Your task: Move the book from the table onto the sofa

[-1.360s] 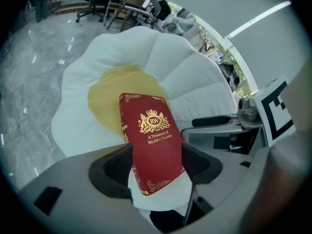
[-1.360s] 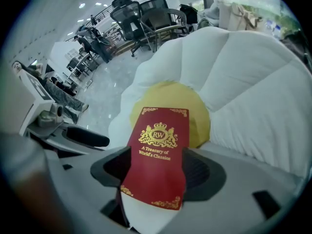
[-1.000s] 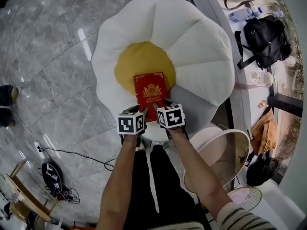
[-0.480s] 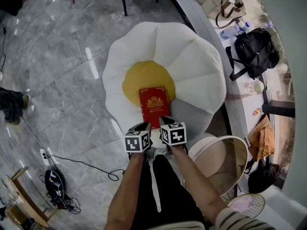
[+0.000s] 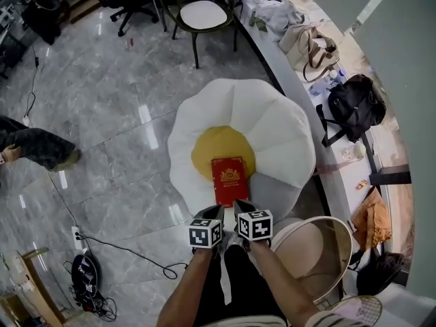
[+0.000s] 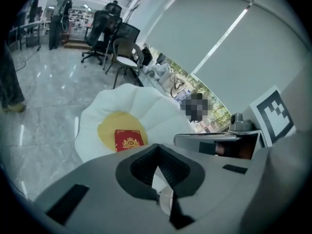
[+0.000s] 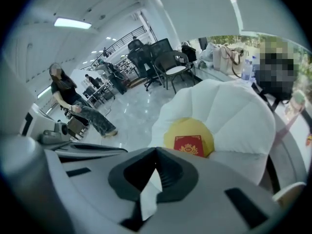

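Observation:
The red book (image 5: 230, 179) with a gold crest lies flat on the yellow centre of the flower-shaped white sofa (image 5: 272, 128). It also shows in the left gripper view (image 6: 129, 141) and in the right gripper view (image 7: 190, 145). My left gripper (image 5: 215, 213) and right gripper (image 5: 240, 208) hover side by side above the sofa's near edge, just short of the book and apart from it. Both are shut with nothing between their pads; the left gripper (image 6: 157, 148) and the right gripper (image 7: 156, 152) each show their pads meeting.
A round cream side table (image 5: 320, 251) stands close on the right. Behind it runs a counter with a black backpack (image 5: 354, 101) and bags. A chair (image 5: 203, 16) stands beyond the sofa. Cables (image 5: 122, 251) trail over the marble floor at the left, where a person's legs (image 5: 37, 148) show.
Both grippers have lifted up and back from the book and their jaws have closed. The book stays where it lay on the sofa's yellow centre.

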Motion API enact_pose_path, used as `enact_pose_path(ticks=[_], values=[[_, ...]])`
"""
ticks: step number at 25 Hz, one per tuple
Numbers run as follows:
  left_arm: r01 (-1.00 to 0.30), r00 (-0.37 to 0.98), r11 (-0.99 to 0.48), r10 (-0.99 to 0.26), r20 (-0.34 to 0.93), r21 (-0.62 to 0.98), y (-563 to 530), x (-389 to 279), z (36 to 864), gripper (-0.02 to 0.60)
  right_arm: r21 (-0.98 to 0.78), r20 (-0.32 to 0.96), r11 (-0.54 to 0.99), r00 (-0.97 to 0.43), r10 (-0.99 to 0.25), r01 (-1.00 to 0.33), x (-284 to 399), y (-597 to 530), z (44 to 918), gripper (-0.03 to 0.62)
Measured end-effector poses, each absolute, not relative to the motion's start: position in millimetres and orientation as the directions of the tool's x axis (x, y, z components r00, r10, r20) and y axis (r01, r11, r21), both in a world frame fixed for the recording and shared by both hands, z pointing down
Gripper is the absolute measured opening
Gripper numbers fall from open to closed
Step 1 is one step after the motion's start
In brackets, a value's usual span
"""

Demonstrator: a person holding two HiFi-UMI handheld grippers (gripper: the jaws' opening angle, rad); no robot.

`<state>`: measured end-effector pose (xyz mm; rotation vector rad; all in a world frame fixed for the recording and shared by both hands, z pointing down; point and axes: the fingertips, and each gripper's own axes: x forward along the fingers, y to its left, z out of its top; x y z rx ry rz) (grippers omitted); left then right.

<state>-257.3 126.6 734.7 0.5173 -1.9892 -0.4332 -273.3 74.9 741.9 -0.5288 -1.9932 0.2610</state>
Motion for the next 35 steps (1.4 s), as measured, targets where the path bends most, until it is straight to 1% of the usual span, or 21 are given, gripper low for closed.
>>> enact_pose_path(ticks=[5, 10, 18, 26, 35], values=[[-0.221, -0.460, 0.848, -0.526, 0.716, 0.481, 123.4, -262.6, 679.9, 0.005, -0.403, 0.750, 0.881, -0.463, 0.473, 0.247, -272.9, 71.9, 679.7, 0.014], [-0.281, -0.529, 0.847, -0.530, 0.663, 0.452, 121.5, -276.0, 609.0, 0.005, -0.383, 0.693, 0.870, -0.527, 0.493, 0.311, -282.4, 75.1, 613.9, 0.014], [-0.333, -0.637, 0.857, -0.512, 0.576, 0.393, 126.4, -267.3, 499.3, 0.005, -0.332, 0.587, 0.859, -0.627, 0.512, 0.391, -279.3, 78.6, 500.3, 0.014], [-0.355, -0.746, 0.869, -0.485, 0.456, 0.344, 138.1, -254.6, 403.8, 0.005, -0.288, 0.459, 0.851, -0.717, 0.526, 0.439, -270.9, 81.7, 398.2, 0.014], [-0.412, -0.824, 0.872, -0.480, 0.302, 0.262, 135.9, -257.3, 308.0, 0.005, -0.214, 0.316, 0.853, -0.793, 0.521, 0.476, -270.8, 75.5, 308.0, 0.014]])
